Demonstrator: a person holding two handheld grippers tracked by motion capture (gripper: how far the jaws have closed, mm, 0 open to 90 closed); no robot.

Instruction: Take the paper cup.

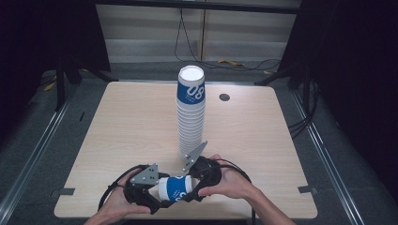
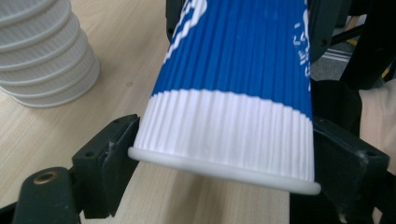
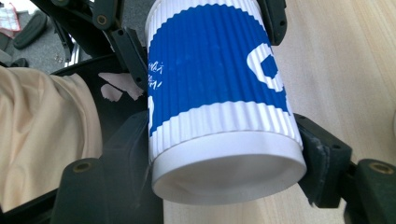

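A blue and white ribbed paper cup (image 1: pixel 173 187) lies on its side just above the table's front edge, held between both grippers. My left gripper (image 1: pixel 157 194) is shut on the rim end; in the left gripper view its jaws press both sides of the white band of the cup (image 2: pixel 233 93) by the rim. My right gripper (image 1: pixel 190 190) is shut on the base end; in the right gripper view the cup (image 3: pixel 215 84) shows its closed bottom toward the camera, with a jaw on each side. A hand holds each gripper.
A tall stack of the same cups (image 1: pixel 191 112) stands mid-table just behind the grippers, its lower cups (image 2: pixel 44 51) close by at the left. A round cable hole (image 1: pixel 224 97) sits at the back right of the wooden table (image 1: pixel 117 131). Cables (image 1: pixel 234 63) lie on the floor beyond.
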